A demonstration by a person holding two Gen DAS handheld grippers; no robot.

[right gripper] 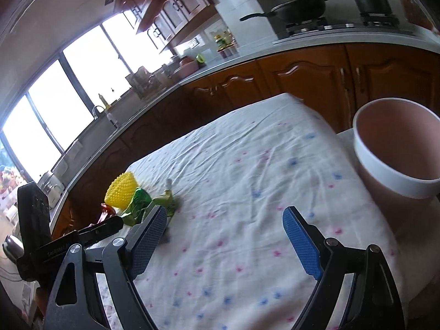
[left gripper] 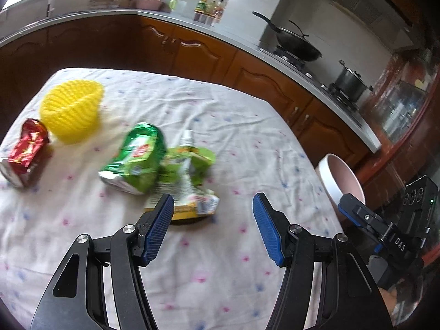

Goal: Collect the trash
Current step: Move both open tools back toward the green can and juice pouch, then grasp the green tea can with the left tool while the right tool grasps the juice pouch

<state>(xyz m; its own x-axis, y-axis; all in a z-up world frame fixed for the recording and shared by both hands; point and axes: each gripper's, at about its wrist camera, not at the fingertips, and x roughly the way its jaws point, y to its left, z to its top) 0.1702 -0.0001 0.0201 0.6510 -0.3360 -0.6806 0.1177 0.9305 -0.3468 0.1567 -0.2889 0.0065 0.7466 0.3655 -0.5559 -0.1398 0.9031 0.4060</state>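
Observation:
On the cloth-covered table [left gripper: 247,143] lie a red wrapper [left gripper: 26,154], a green snack bag [left gripper: 136,158], a light green spouted pouch [left gripper: 189,159] and a yellow packet [left gripper: 192,206]. My left gripper [left gripper: 213,228] is open and empty, hovering just short of the yellow packet. My right gripper [right gripper: 224,243] is open and empty over bare cloth, with the trash pile [right gripper: 143,206] far to its left. A pink bin with a white rim [right gripper: 398,151] stands off the table's right edge; it also shows in the left wrist view [left gripper: 341,178].
A yellow mesh basket [left gripper: 73,110] sits on the table near the red wrapper. Behind are wooden cabinets [left gripper: 192,52], a counter with a wok [left gripper: 297,44] and a pot [left gripper: 350,81]. The other gripper's body [left gripper: 390,233] is at the right.

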